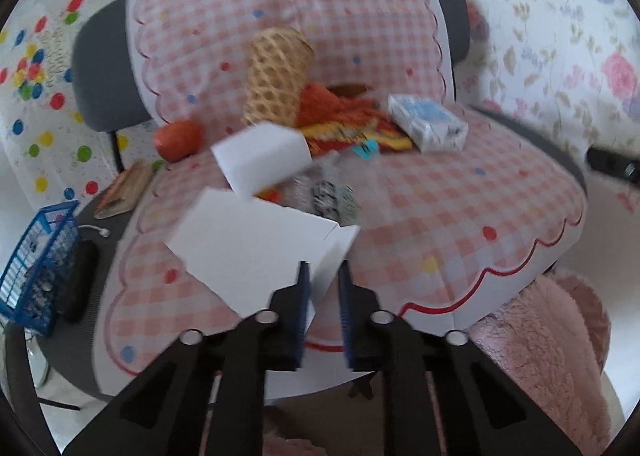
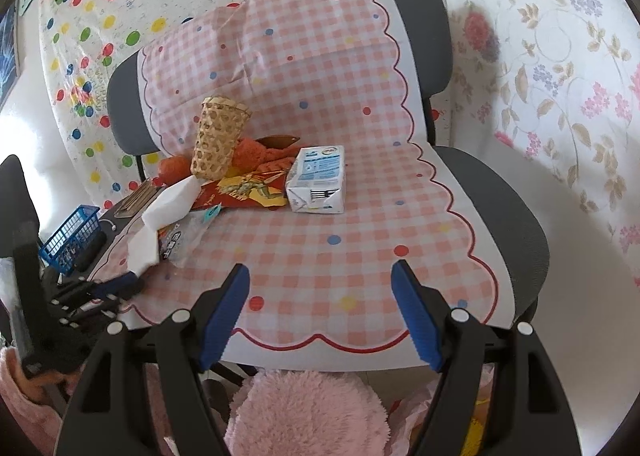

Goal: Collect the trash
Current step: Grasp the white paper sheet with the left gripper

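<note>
Here the left gripper [image 1: 324, 276] pinches the near edge of a white paper [image 1: 248, 244]; the right gripper [image 2: 320, 276] stays spread, a milk carton [image 2: 318, 180] well ahead of it.

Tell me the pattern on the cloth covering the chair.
The cloth is pink-and-white gingham with scattered coloured dots and a red scalloped edge; clearest in the right wrist view.

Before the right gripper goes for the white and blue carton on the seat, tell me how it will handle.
The carton lies flat on its broad side, so it probably won't roll or tip. Its end looks creased and folded in, hinting it is empty, light, and may crush under a firm squeeze. On the smooth checked cover, it may slide if nudged.
</note>
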Tool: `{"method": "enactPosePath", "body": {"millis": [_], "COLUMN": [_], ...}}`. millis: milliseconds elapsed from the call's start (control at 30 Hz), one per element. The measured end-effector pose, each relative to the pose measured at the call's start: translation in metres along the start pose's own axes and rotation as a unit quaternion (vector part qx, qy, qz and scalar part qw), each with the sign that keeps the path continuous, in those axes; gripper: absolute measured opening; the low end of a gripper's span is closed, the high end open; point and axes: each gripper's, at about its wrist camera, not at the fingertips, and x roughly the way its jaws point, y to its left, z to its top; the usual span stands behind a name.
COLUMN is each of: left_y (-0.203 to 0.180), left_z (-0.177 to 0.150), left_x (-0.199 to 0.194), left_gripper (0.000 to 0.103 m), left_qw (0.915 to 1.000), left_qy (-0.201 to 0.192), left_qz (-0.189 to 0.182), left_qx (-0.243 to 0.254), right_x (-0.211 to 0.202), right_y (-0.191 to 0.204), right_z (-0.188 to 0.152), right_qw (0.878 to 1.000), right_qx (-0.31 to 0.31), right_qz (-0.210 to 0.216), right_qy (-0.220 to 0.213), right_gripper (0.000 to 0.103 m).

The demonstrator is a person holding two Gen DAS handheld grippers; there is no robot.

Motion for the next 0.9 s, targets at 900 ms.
{"method": "enactPosePath", "body": {"millis": [900], "left_y": [0.111], "left_z": [-0.020], "left_x": [-0.057], "left_gripper": [0.000], "left_qw": [0.9857], "left_qy": [-0.105], "left_qz": [0.016], "left_qx": [-0.131], "right_x": [0.035], "right_y": [0.099], "right_z": [0.011], "right_qw": [0.994], "right_qx": [-0.083], "right_qz": [0.069], "right_qy": [0.009], "right_gripper": [0.072]}}
